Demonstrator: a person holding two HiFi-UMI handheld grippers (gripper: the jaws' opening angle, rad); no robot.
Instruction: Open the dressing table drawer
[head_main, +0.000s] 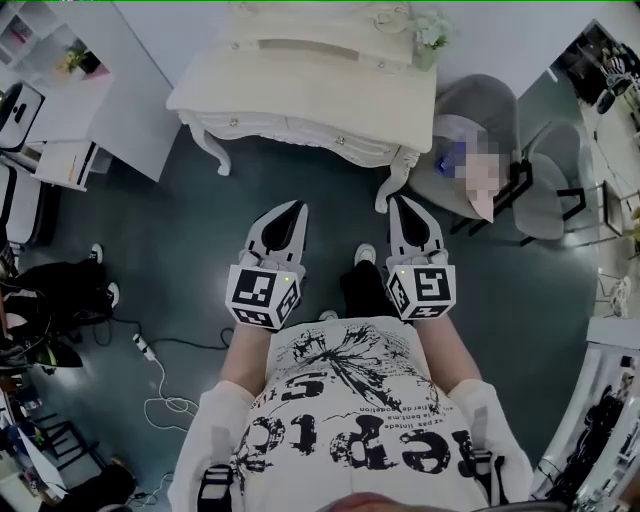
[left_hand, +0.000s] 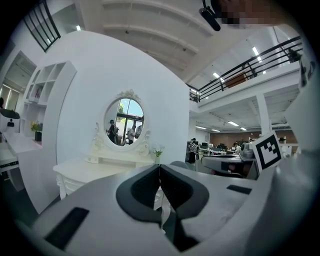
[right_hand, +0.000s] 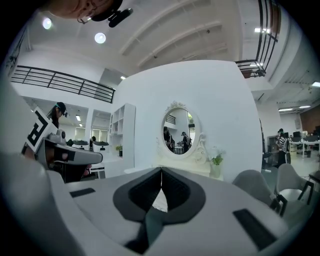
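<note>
Work on the drawer (head_main: 300, 130) is not started yet. It looks fully closed in the front of the dressing table (head_main: 300, 75), which stands far ahead, well apart from both grippers. The left gripper (head_main: 297, 207) and the right gripper (head_main: 398, 200) are side by side near the person's body, both with jaws clenched and empty. Everything is left to do: approach, take a knob (head_main: 234, 122), pull.
</note>
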